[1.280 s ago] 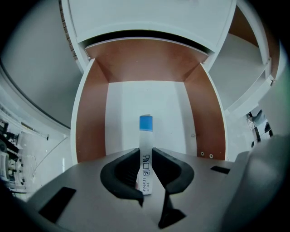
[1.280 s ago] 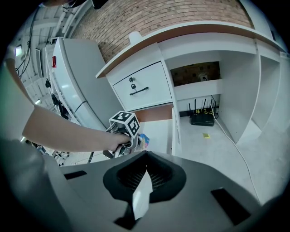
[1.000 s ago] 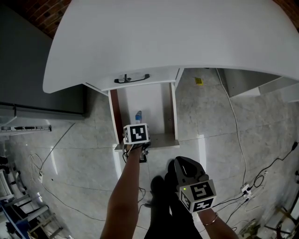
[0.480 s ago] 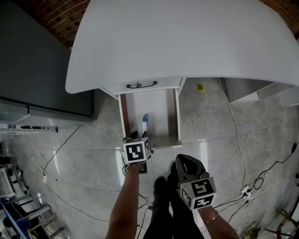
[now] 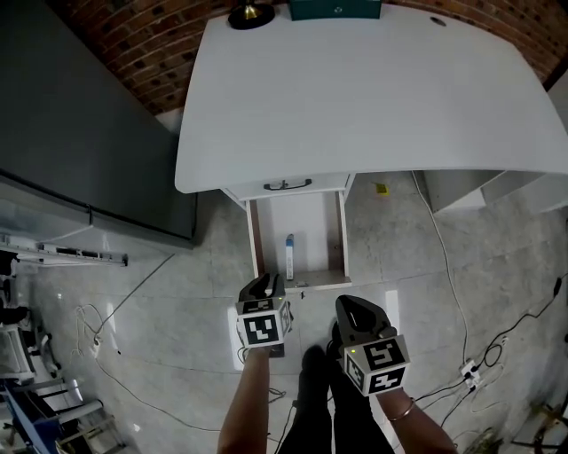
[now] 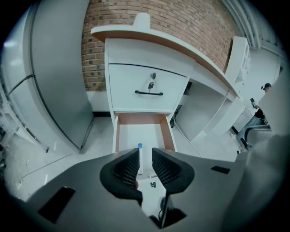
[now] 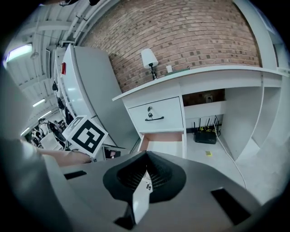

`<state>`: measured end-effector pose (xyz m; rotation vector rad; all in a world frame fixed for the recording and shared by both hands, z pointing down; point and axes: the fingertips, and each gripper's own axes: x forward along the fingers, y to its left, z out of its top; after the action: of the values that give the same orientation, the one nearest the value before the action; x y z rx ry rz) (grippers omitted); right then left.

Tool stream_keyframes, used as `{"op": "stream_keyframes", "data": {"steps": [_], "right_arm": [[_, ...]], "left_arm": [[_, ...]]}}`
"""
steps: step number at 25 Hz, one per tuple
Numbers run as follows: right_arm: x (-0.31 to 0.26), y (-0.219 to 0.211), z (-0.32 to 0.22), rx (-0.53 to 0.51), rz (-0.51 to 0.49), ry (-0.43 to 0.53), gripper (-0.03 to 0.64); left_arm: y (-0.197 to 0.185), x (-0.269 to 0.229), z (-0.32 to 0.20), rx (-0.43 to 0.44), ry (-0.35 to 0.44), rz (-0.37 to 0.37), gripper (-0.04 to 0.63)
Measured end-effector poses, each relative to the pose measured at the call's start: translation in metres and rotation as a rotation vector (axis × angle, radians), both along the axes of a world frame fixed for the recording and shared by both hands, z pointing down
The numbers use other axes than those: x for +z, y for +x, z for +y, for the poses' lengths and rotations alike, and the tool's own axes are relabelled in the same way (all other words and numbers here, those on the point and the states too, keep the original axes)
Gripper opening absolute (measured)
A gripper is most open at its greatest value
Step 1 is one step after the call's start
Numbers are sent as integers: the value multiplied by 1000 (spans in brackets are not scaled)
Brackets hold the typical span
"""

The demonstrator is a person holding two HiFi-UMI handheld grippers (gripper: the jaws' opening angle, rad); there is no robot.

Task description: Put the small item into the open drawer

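The small item [image 5: 289, 255], a slim white tube with a blue cap, lies lengthwise on the floor of the open drawer [image 5: 335, 239] under the white desk [image 5: 373, 97]. The left gripper view shows the same tube [image 6: 140, 156] in the drawer [image 6: 118, 136], seen through the gap between the jaws. My left gripper [image 5: 265, 284] [image 6: 145, 154] hovers in front of the drawer; its jaws are closing and nothing is between them. Beside it on the right, my right gripper [image 5: 351, 307] [image 7: 145, 157] is shut and holds nothing.
Above the open drawer is a shut drawer with a black handle [image 5: 286, 185]. A tall grey cabinet [image 5: 80, 133] stands at the left. Cables [image 5: 115, 293] trail over the tiled floor. A lamp base [image 5: 250, 12] and a green box [image 5: 335, 9] sit at the desk's back edge.
My left gripper has drawn back out of the drawer toward me while the tube stays lying inside. The view has pulled back and shows more of the desk top.
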<state>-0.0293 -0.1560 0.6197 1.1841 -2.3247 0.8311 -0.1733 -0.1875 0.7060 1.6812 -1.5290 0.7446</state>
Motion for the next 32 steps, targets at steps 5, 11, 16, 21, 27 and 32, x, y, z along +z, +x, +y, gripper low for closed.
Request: {"op": "stream_keyframes", "data": {"steps": [5,11,16,21,27,32], "right_arm": [[-44,-1,12,6,-6,22,8],[-95,6,28,22,-5,45,8],[-133,10,41,41,-6,65,8],[-172,9,58,35,-10,94,8],[-215,9,78,31,-31,127,8],[-245,18,92,31,-39,164,8]], "left_arm": [[0,-59,32,13,53,-5,77],[-5,-130,64,32,115,-4,66],[-8,-184,89,5,177,15,51],[-5,-233,110,-2,238,24,38],[-9,-286,130,-3,311,28,32],[-7,-322,145,0,366,29,32]]}}
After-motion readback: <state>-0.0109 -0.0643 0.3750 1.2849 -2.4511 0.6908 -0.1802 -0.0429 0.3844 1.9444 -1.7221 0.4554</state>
